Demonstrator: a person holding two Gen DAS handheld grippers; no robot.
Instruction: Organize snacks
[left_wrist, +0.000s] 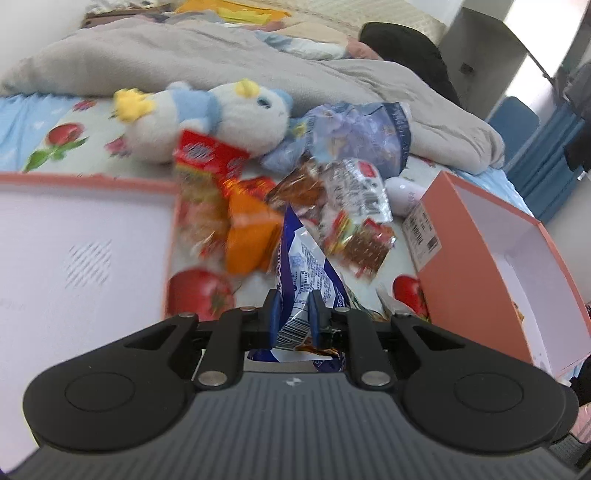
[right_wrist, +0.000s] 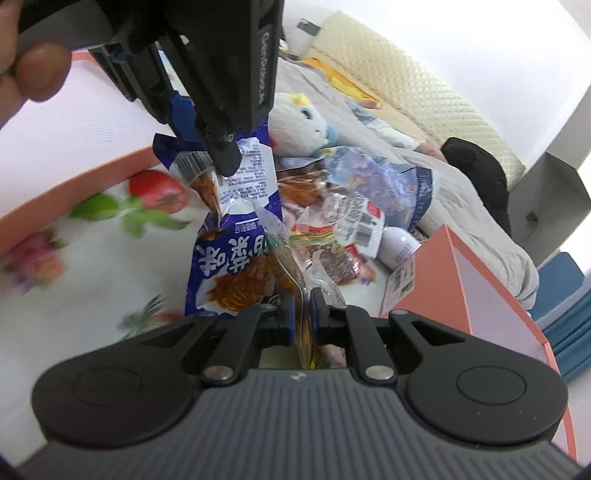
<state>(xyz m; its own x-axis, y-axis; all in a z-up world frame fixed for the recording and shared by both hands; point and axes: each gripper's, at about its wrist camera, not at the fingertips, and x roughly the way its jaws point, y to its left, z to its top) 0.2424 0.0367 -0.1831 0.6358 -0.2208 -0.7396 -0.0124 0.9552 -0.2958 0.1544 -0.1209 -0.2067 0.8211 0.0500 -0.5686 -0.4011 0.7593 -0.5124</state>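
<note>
White walls (right_wrist: 480, 44), quilted headboard (right_wrist: 424, 92), perhaps blue curtains (left_wrist: 554, 147).

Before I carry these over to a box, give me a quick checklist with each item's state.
1. Left hand-held gripper shut on blue snack packet: ok.
2. Right hand-held gripper shut on a thin wrapper edge: ok.
3. Which snack the right one holds: cannot tell.
4. Orange box open, inside showing: ok.
5. Snack pile sorted: not ok.
</note>
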